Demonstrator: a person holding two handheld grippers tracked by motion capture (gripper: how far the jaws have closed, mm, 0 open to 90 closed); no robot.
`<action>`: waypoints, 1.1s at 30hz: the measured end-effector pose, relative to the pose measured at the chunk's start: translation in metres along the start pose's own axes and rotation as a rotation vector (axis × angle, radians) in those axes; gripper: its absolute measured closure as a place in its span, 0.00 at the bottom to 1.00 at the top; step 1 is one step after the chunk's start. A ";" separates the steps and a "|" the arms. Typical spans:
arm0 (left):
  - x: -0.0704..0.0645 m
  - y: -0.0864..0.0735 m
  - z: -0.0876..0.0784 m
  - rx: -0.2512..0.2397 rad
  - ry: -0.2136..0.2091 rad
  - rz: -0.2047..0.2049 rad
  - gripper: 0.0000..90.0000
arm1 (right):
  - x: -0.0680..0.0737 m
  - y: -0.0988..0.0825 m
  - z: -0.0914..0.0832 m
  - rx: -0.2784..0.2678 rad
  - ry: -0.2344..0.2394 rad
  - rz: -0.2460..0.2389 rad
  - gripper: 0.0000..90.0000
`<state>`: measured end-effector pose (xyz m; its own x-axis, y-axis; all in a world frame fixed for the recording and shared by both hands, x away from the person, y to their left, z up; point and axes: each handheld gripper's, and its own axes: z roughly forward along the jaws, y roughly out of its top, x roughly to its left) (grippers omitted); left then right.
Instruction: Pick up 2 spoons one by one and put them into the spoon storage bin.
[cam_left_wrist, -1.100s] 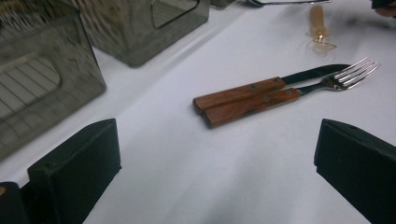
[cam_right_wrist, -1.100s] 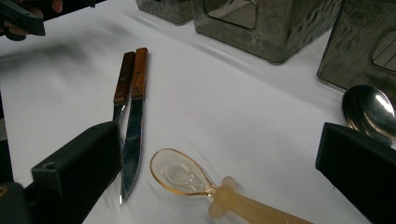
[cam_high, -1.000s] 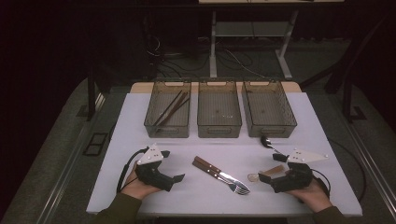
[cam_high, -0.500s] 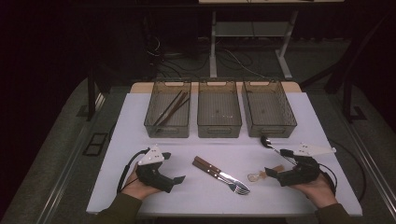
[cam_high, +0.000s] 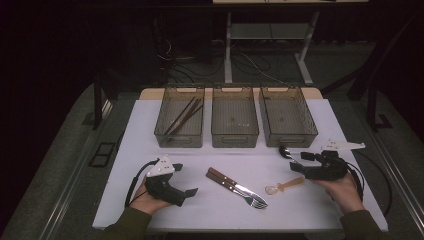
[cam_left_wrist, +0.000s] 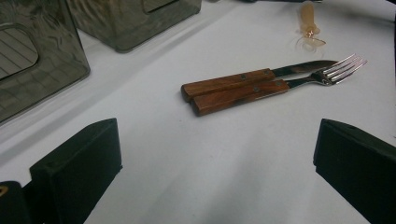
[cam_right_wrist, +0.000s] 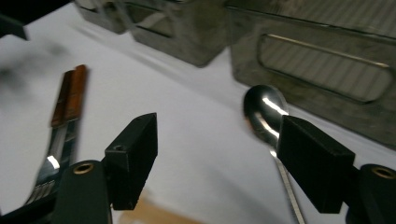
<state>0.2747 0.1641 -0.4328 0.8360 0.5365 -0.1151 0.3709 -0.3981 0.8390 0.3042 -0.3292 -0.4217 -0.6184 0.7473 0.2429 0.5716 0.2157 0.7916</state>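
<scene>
Sorting cutlery into the three bins (cam_high: 234, 142) looked barely started. Chopsticks (cam_high: 181, 116) lay in the left bin; the middle and right bins held no cutlery that I could make out. Left on the worktop (cam_high: 150, 120): metal spoon (cam_high: 284, 150), wood-handled knife (cam_high: 227, 181) and fork (cam_high: 239, 191), amber plastic spoon (cam_high: 284, 186).

Right gripper (cam_high: 297, 161) hovered over the metal spoon, its fingers (cam_right_wrist: 312, 161) parted and just been closing in, not yet pressing anything; the spoon sat near the right-hand finger, still flat on the worktop. That spoon lay just in front of the right bin, bowl toward the bin, handle running back toward the person, long axis roughly front-to-back.

Left gripper (cam_high: 184, 180) rested on the worktop, fingers (cam_left_wrist: 74, 163) wide apart, empty, aimed at the knife and fork. Those two lay side by side, touching, handles pointing up-left, tips down-right.
</scene>
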 end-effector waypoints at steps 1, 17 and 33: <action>0.000 0.000 0.000 0.001 0.003 0.000 0.00 | -0.003 0.002 0.002 0.005 -0.017 0.005 0.33; 0.000 0.000 0.001 0.003 -0.002 -0.003 0.01 | -0.032 0.015 0.035 0.132 -0.141 0.051 0.94; 0.000 -0.001 0.002 0.010 -0.004 -0.004 0.01 | -0.035 0.010 0.047 0.226 -0.141 0.040 0.99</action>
<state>0.2752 0.1631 -0.4340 0.8362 0.5351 -0.1207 0.3785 -0.4037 0.8329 0.3571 -0.3235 -0.4487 -0.5207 0.8350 0.1780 0.7095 0.3073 0.6341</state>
